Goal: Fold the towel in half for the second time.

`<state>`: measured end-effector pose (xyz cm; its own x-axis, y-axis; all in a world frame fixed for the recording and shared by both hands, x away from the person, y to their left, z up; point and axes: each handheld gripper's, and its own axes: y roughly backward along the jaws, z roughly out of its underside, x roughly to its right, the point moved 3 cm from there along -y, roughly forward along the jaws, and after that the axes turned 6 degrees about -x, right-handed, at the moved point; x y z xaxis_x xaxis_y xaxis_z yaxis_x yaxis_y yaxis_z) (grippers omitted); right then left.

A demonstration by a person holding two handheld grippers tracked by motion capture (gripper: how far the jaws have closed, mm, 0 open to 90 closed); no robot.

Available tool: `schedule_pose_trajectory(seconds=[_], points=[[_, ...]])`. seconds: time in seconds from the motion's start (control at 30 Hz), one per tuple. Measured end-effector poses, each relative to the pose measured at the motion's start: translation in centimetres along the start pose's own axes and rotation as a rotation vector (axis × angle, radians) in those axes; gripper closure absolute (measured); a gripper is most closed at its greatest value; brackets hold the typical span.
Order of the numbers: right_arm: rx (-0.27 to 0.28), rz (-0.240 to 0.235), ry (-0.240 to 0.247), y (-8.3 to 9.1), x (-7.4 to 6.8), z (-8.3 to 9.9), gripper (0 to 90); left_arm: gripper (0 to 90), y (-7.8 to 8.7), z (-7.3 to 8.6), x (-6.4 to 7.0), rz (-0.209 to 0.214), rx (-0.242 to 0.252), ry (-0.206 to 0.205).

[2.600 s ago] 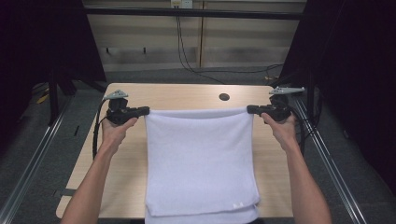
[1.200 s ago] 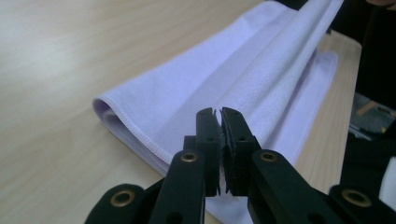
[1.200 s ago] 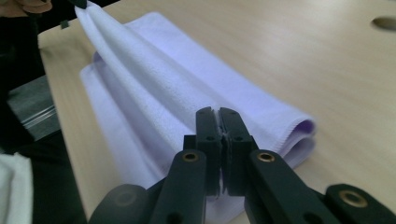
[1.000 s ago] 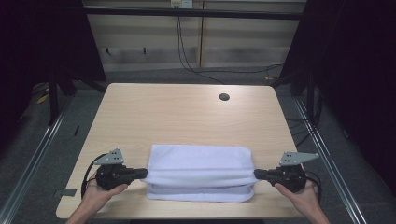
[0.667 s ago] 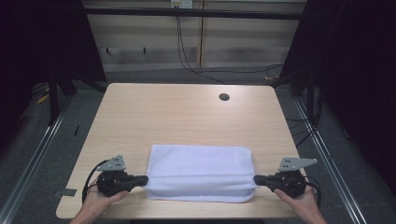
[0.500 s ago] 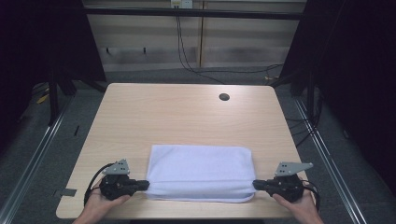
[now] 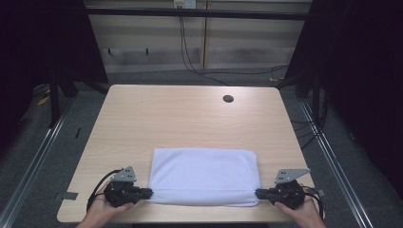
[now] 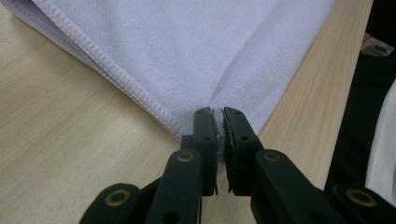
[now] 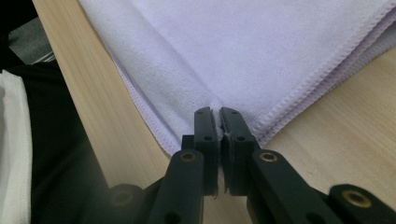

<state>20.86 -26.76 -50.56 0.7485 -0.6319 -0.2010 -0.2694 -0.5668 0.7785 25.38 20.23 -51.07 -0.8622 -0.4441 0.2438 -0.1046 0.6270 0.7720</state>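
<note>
Pinching the folded towel [image 7: 204, 175] at both near corners, I'm keeping my left gripper [image 8: 217, 116] and right gripper [image 9: 218, 114] clamped on cloth. It's lying flat along the near edge of the table [image 7: 190, 114], between my hands.

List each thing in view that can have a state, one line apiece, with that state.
Towel: folded in layers, lying flat by the table's near edge, pinched at both near corners.
Left gripper: fingers shut on the towel's near left corner.
Right gripper: fingers shut on the towel's near right corner.
Table: bare wood beyond the towel, with a round cable hole near the far edge.
</note>
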Motion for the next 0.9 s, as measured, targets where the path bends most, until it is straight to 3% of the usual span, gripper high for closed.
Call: schedule_pose_trajectory(seconds=[0.17,0.23,0.33,0.5,0.57,0.6,0.63,0.67,0.73,0.8,0.9], points=[[-0.039,0.018,0.004,-0.5,-0.1,0.3,85.0,81.3,0.0,0.1,0.4,0.013,-0.016,-0.009],[-0.032,0.006,-0.006,-0.3,-0.1,0.5,77.3,75.1,0.2,0.1,0.5,0.026,-0.007,-0.012],[0.045,-0.021,-0.031,0.5,0.0,0.3,73.3,66.4,1.1,-0.5,0.4,0.051,0.071,0.001],[0.217,-0.033,-0.113,2.4,0.8,-0.8,62.9,52.3,2.4,-2.1,-0.7,-0.007,0.184,0.051],[0.263,0.002,-0.135,2.8,1.6,-1.4,56.4,46.7,2.7,-2.7,-1.6,-0.039,0.201,0.091],[0.263,0.002,-0.135,2.8,1.6,-1.4,56.4,43.3,2.7,-2.7,-1.6,-0.039,0.201,0.091],[0.288,0.029,-0.153,3.1,2.1,-1.7,54.0,43.3,3.3,-3.1,-2.5,-0.064,0.23,0.127],[0.347,0.085,-0.193,3.9,3.3,-2.4,50.0,39.6,3.9,-3.5,-3.5,-0.107,0.27,0.16],[0.38,0.129,-0.215,4.5,4.1,-2.8,47.5,37.2,4.6,-3.6,-4.6,-0.142,0.302,0.203],[0.406,0.15,-0.236,4.9,5.0,-3.2,44.7,35.0,4.9,-3.6,-5.7,-0.183,0.31,0.239],[0.416,0.223,-0.275,5.2,6.4,-3.5,38.7,31.4,4.9,-2.9,-7.0,-0.237,0.309,0.288]])
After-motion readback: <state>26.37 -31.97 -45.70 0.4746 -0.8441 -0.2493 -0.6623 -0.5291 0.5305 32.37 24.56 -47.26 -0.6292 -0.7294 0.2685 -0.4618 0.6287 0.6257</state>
